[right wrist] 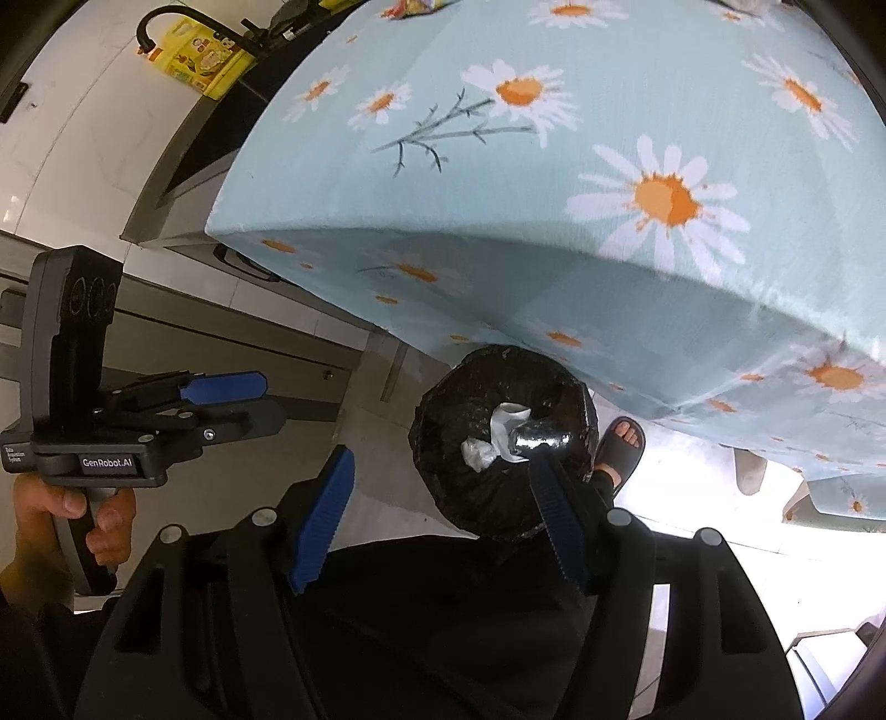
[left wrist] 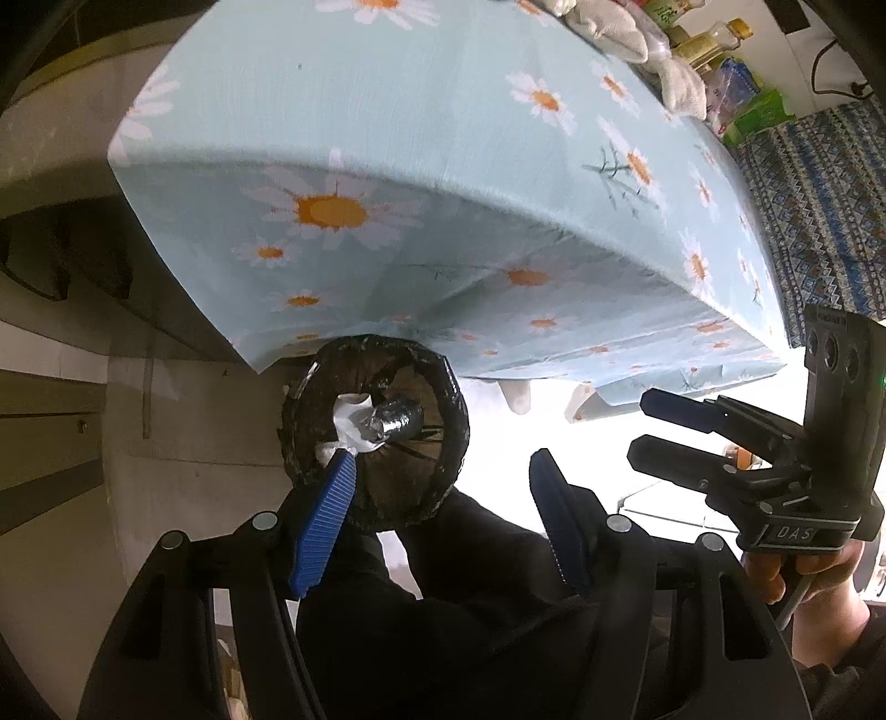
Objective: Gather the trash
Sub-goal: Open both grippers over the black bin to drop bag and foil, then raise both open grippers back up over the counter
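A trash bin lined with a black bag stands on the floor under the table's edge. Inside lie a crumpled white tissue, a foil-shiny dark roll and a small clear plastic wad. My left gripper hovers over the bin, open and holding nothing, its left finger overlapping the bin's rim in view. My right gripper is beside it, also open with nothing between its blue pads.
The table with a light-blue daisy tablecloth overhangs the bin. White towels and bottles sit at its far edge. A blue patterned cloth lies right. A person's sandalled foot stands by the bin; grey cabinets are left.
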`<state>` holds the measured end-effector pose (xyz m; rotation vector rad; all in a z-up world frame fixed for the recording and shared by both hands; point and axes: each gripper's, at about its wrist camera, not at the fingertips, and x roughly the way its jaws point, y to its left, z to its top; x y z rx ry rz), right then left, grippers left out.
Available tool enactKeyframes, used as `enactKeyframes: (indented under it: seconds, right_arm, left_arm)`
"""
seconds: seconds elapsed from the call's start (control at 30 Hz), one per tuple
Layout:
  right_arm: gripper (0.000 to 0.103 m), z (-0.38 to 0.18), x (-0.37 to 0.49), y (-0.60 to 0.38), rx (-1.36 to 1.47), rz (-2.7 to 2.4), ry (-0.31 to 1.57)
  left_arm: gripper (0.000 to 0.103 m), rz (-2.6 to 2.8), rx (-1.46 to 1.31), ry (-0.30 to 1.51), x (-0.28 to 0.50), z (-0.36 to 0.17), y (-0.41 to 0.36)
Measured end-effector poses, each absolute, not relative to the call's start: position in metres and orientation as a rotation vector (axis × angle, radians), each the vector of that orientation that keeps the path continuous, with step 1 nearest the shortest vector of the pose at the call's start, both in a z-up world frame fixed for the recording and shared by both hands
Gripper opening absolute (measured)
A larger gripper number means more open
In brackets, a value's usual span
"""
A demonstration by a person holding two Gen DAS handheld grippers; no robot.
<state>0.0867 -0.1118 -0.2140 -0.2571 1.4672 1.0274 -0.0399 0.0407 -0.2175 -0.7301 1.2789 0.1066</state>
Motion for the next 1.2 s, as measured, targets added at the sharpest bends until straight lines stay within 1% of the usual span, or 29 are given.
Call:
enactKeyframes:
  seconds: [0.13,0.23,0.6,0.63,0.67,0.7,0.8,0.9,1.0,1.03,1.07,1.1,1.2]
  right_arm:
    - [0.066,-0.204,0.085,-0.112,-0.254,1.028,1.444]
    - [0.070,-0.198,0.083,-0.113,-0.254,1.036,1.419]
    - [0.070,-0.161,0.087,-0.126,-0.220,1.000,1.302]
    - [0.070,-0.157,0.088,-0.128,-0.214,0.995,1.291]
    - [0.070,-0.155,0.089,-0.129,-0.211,0.992,1.283]
    - [0.071,-0.152,0.089,-0.130,-0.210,0.989,1.274]
    - [0.071,-0.141,0.092,-0.133,-0.208,0.981,1.244]
    - [0.075,-0.131,0.096,-0.137,-0.197,0.974,1.220]
    - [0.075,-0.122,0.101,-0.139,-0.187,0.969,1.185]
    - [0.075,-0.118,0.104,-0.140,-0.183,0.968,1.175]
    - [0.075,-0.116,0.107,-0.140,-0.181,0.968,1.168]
    - [0.075,-0.113,0.111,-0.140,-0.180,0.969,1.159]
    - [0.078,-0.103,0.123,-0.141,-0.168,0.972,1.127]
  left_arm:
    - [0.063,0.103,-0.716,1.255,-0.040,-0.207,0.042]
    - [0.063,0.095,-0.700,1.234,-0.040,-0.196,0.041]
    - [0.063,0.059,-0.638,1.159,-0.036,-0.161,0.043]
    - [0.064,0.054,-0.632,1.153,-0.035,-0.157,0.043]
    - [0.068,0.049,-0.632,1.147,-0.033,-0.154,0.044]
    - [0.069,0.047,-0.631,1.136,-0.032,-0.150,0.045]
    - [0.069,0.041,-0.611,1.112,-0.026,-0.140,0.046]
    - [0.069,0.033,-0.595,1.092,-0.021,-0.130,0.048]
    - [0.069,0.034,-0.570,1.070,-0.011,-0.119,0.052]
    - [0.071,0.036,-0.562,1.064,-0.008,-0.116,0.053]
    - [0.075,0.039,-0.555,1.056,-0.005,-0.113,0.055]
    - [0.076,0.040,-0.550,1.052,-0.002,-0.111,0.056]
    - [0.078,0.051,-0.530,1.020,0.010,-0.098,0.059]
